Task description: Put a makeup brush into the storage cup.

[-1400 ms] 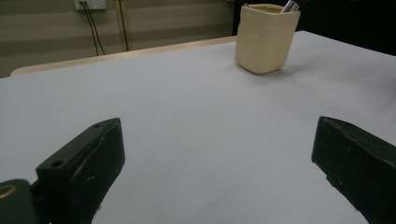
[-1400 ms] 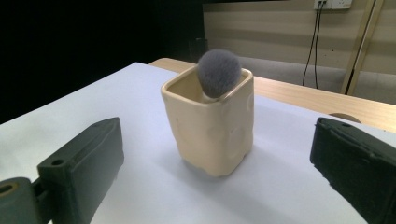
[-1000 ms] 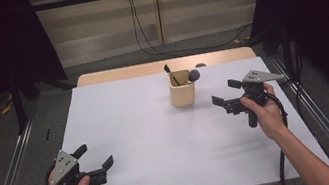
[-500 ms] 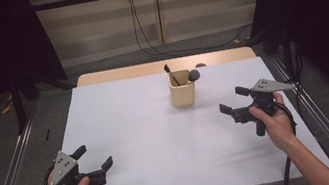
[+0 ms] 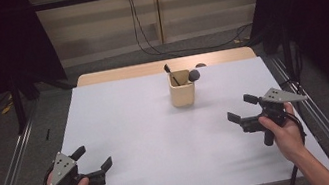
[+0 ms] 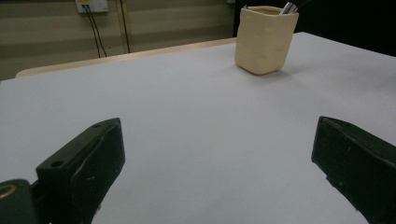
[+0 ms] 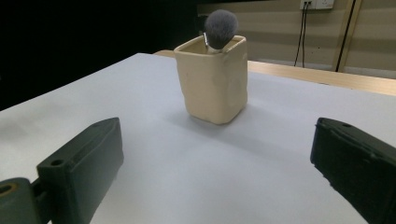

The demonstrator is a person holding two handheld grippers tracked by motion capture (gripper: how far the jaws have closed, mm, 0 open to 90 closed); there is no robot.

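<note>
A cream square cup [image 5: 182, 94] stands at the back middle of the white table [image 5: 159, 134]. It holds a grey fluffy brush [image 5: 193, 75] and a thin dark brush [image 5: 169, 71]. My right gripper [image 5: 241, 108] is open, low over the table at the right, with nothing between its jaws; the cup [image 7: 212, 81] and brush head [image 7: 220, 27] lie ahead of it. My left gripper [image 5: 93, 157] is open near the front left corner, empty too. From it the cup [image 6: 265, 39] stands far off at the upper right.
Dark curtains flank the table. Metal rails [image 5: 9, 174] run along both sides. A wooden strip [image 5: 124, 73] edges the table's far side, and cables [image 5: 141, 25] hang down the back wall.
My right gripper has moved back from beside the cup toward the front right and lower over the table. The left gripper has stayed in place.
</note>
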